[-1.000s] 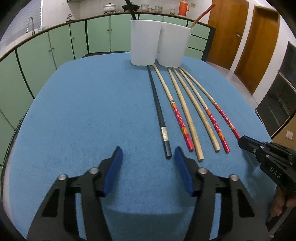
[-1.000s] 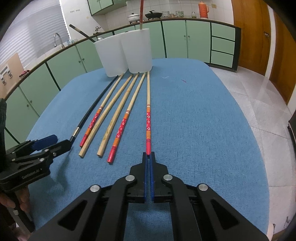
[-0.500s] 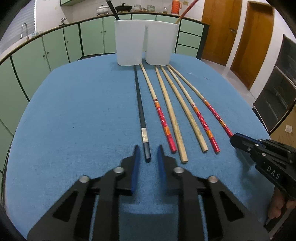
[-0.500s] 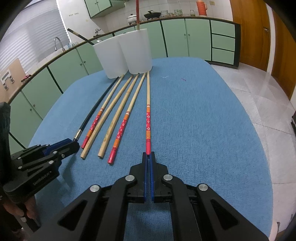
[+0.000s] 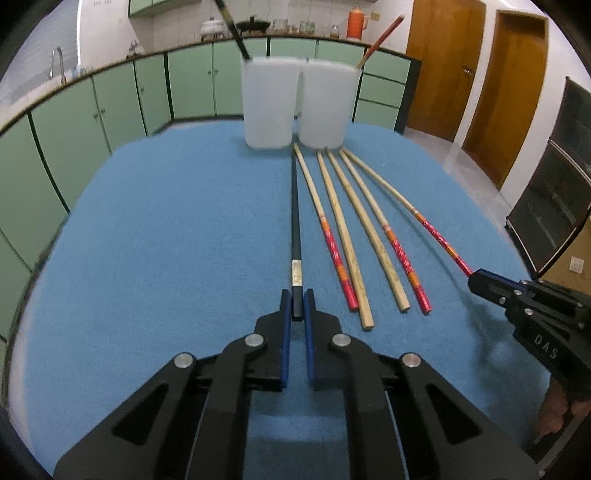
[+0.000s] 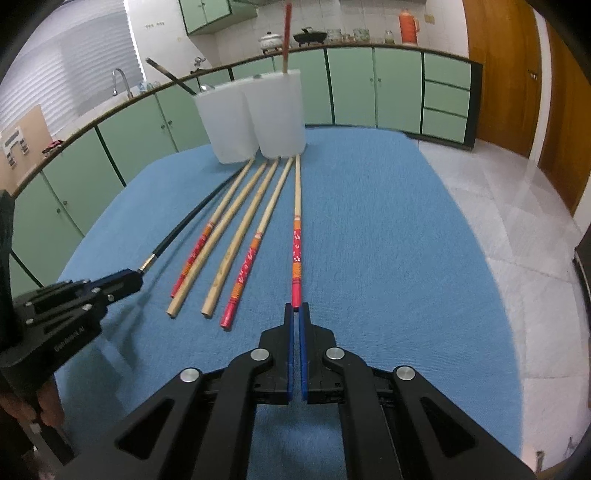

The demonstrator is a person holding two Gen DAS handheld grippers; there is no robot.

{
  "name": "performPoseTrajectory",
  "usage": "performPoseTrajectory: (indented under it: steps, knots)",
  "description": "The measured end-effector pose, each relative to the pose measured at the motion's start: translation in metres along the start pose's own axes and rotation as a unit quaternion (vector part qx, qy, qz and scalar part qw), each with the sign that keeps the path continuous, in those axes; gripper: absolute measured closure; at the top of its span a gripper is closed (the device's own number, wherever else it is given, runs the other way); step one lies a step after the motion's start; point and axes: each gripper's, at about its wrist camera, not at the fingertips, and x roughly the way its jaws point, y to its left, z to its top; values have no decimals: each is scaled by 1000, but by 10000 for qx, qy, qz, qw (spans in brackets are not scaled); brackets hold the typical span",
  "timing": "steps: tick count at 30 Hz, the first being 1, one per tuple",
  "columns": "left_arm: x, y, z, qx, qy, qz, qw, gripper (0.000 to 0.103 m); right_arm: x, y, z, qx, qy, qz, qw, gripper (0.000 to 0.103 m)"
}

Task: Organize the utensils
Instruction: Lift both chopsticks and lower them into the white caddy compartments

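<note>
Two handheld grippers work a row of chopsticks laid out on a blue cloth-covered table (image 5: pixel 147 240) in a kitchen lined with pale green cabinets (image 5: pixel 110 103). The left gripper (image 5: pixel 297 306) pinches the near end of a black chopstick (image 5: pixel 294 221), its blue-padded fingers (image 5: pixel 284 314) closed against the stick just below a silver band. The right gripper (image 6: pixel 296 314), its side stamped "DAS" in the left wrist view, has its fingers nearly pressed together on the near tip of the rightmost red-handled chopstick (image 6: pixel 296 251). Between those two sticks lie four more in a loose fan: a red-patterned chopstick (image 5: pixel 334 251), two plain bamboo chopsticks (image 5: pixel 347 240), and another red-patterned one (image 5: pixel 397 251), all pointing toward two white holders (image 5: pixel 295 107) standing side by side at the far edge of the cloth. One black stick (image 5: pixel 232 26) leans out of the left holder; a red-ended stick (image 5: pixel 382 38) leans out of the right one. The left gripper's body bears small lettering, too blurred in the right wrist view to read with certainty. An orange thermos (image 6: pixel 408 22) and cooking pots (image 6: pixel 273 38) sit on the far counter.
</note>
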Motion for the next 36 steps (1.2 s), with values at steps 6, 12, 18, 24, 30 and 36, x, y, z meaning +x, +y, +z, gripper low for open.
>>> performPoseTrajectory:
  steps: [6, 12, 18, 24, 30, 36]
  knots:
    - [-45, 0, 15, 174, -623, 180, 9977, 97, -41, 2, 16, -183, -446, -89, 9988, 100]
    - [-86, 4, 45, 112, -1285, 151, 9915, 97, -81, -1, 45, -257, -975, 38, 9949, 103]
    - [-101, 2, 66, 105, -1578, 73, 9874, 97, -87, -4, 68, -212, -1074, 285, 9936, 103]
    - [-81, 10, 45, -21, -1247, 6, 9922, 97, -39, -16, 32, 128, -293, 307, 9990, 98]
    - [-43, 21, 16, -204, -695, -1, 9974, 97, 1, -16, 0, 200, 286, 190, 9992, 95]
    - [-27, 24, 6, -278, -494, 1, 9984, 97, 9, -15, -6, 146, 366, 194, 9990, 82]
